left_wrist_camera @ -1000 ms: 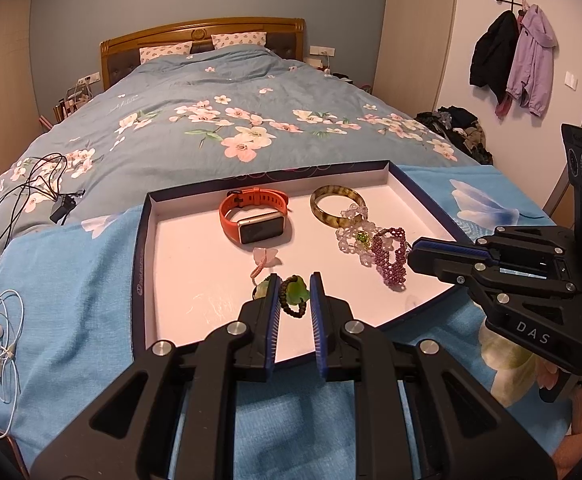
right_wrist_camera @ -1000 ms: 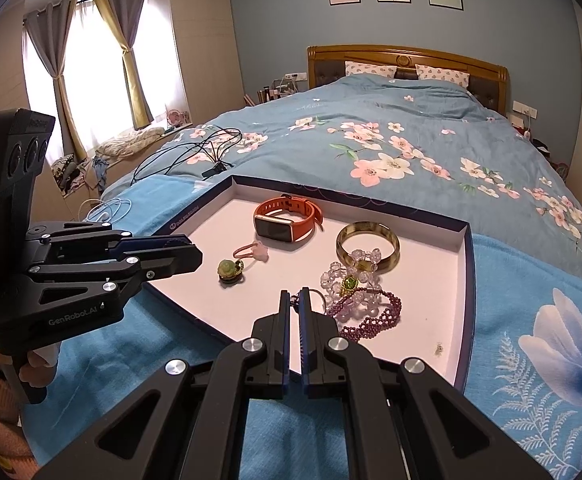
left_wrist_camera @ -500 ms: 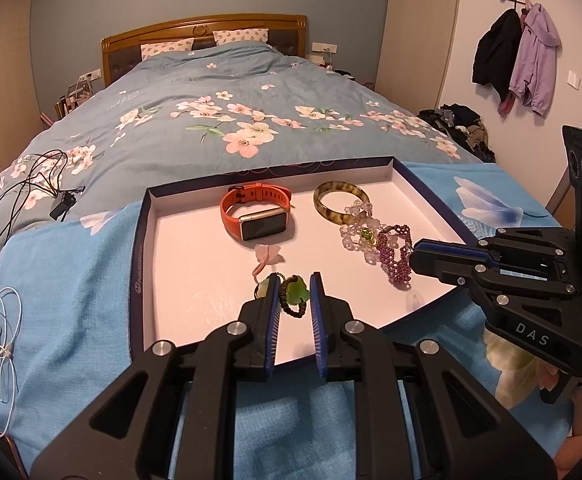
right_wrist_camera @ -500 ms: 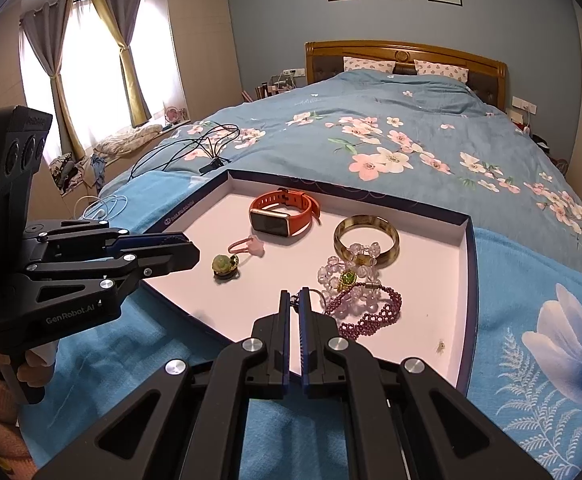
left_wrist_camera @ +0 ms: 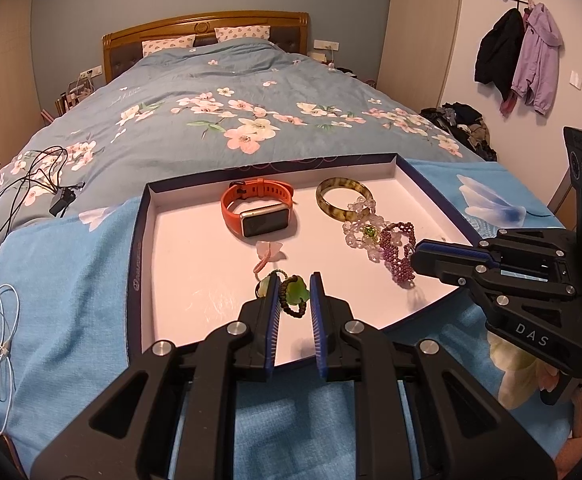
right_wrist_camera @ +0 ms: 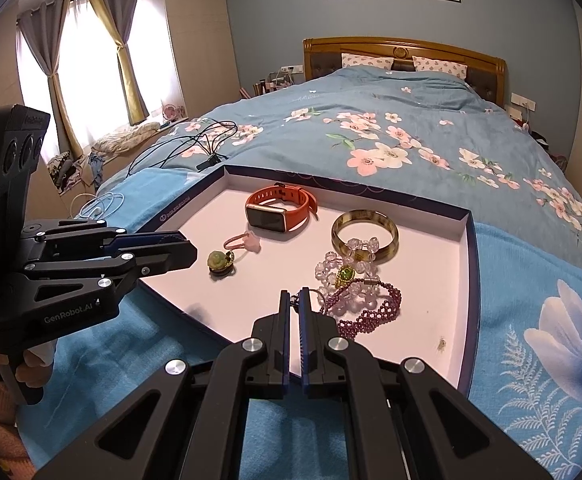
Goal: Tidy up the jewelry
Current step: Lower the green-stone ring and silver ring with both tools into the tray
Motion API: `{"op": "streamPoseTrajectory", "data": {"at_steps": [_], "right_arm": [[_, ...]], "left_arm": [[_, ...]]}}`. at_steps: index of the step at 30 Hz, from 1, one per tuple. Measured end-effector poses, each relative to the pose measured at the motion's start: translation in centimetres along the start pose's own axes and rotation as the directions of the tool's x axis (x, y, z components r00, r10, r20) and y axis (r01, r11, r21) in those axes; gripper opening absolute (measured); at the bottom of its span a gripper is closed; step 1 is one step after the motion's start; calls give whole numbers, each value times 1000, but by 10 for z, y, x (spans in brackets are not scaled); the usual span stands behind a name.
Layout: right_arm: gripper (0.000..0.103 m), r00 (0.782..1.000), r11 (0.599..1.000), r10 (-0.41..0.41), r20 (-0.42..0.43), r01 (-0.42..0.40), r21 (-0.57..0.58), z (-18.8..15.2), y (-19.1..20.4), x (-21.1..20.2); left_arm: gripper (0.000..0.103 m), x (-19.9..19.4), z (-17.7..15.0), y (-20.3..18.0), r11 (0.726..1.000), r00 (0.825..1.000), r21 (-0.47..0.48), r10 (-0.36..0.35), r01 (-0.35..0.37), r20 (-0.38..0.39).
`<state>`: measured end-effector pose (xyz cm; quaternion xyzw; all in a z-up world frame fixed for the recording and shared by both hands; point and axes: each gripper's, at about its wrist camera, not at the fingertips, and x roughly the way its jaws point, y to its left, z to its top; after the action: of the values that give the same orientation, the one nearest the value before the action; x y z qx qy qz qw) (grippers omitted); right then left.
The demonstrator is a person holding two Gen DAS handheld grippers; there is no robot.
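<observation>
Purple jackets (left_wrist_camera: pixel 519 48) only left view; curtains (right_wrist_camera: pixel 103 52) only right. Left tool (left_wrist_camera: pixel 294 280) narrow, empty; right tool (right_wrist_camera: pixel 295 300) closed.

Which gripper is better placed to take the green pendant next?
Left. The left gripper points straight at the green pendant, jaws slightly apart. The right gripper is shut, over by the purple bracelet.

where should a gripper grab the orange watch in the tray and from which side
Take the orange watch by its strap loop, probably from above. It lies in the tray with the face tilted up toward the cameras and the band standing in an open arch behind it. One finger could drop inside that loop and one outside, avoiding the smooth glass face.
</observation>
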<state>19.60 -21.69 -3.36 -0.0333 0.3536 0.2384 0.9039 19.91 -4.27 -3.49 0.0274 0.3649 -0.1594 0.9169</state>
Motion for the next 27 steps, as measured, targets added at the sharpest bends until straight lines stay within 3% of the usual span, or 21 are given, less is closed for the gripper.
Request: {"op": "streamPoseTrajectory", "data": {"at_steps": [20,24,27], "right_arm": [[4,999,999,-19,-47,21,27,-2,-6,17],[7,999,999,-25,-43,27,41,-3,-9,15],[16,999,998,-31,-31,33,55,-3,-12,10]], "left_arm": [[15,16,-3,1,1000,999,-19,8,-9,-53],[28,15,-2,2,1000,999,-22,12,-13,-47],[37,10,-3,3,1000,999,-27,14,-15,-36]]}}
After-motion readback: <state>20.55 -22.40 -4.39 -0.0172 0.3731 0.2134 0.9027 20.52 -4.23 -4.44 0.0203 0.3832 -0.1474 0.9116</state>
